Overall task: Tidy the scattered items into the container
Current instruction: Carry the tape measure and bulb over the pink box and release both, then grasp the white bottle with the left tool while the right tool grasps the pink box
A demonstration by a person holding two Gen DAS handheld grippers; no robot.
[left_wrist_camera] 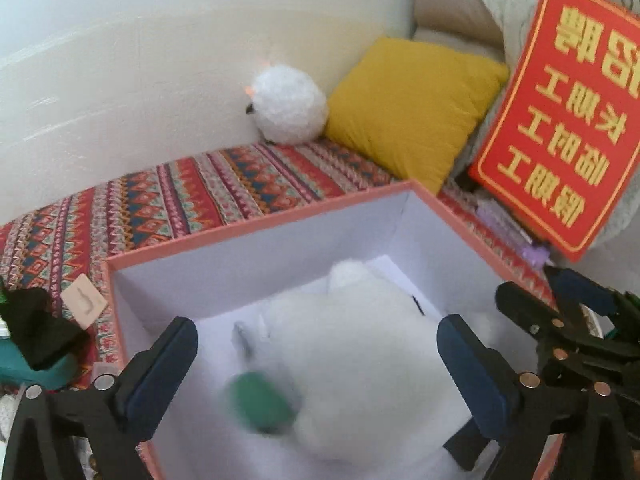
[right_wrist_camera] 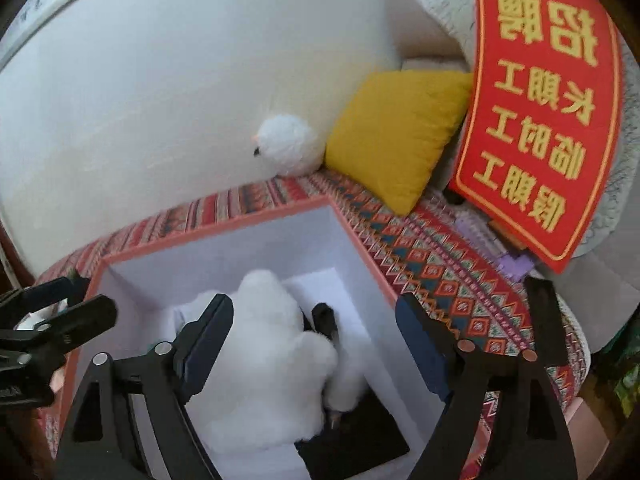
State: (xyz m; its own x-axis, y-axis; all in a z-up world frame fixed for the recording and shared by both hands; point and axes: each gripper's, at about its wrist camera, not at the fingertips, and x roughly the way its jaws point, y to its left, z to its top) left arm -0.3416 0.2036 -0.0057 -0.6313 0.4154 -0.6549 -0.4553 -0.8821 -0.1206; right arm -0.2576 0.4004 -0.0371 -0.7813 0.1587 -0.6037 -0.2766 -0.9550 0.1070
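Two grippers hang wide open over the pink box (left_wrist_camera: 256, 232). Left gripper (left_wrist_camera: 316, 364), then right gripper (right_wrist_camera: 316, 344), hold nothing. Inside lies a white plush toy (right_wrist_camera: 272, 360). Outside, a black cloth (left_wrist_camera: 36, 328), small card (left_wrist_camera: 84, 300) and fluffy white ball toy (right_wrist_camera: 290, 146) wait.

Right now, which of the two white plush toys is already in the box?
The large white plush lying inside the pink box; the small round plush sits against the wall beside the yellow cushion.
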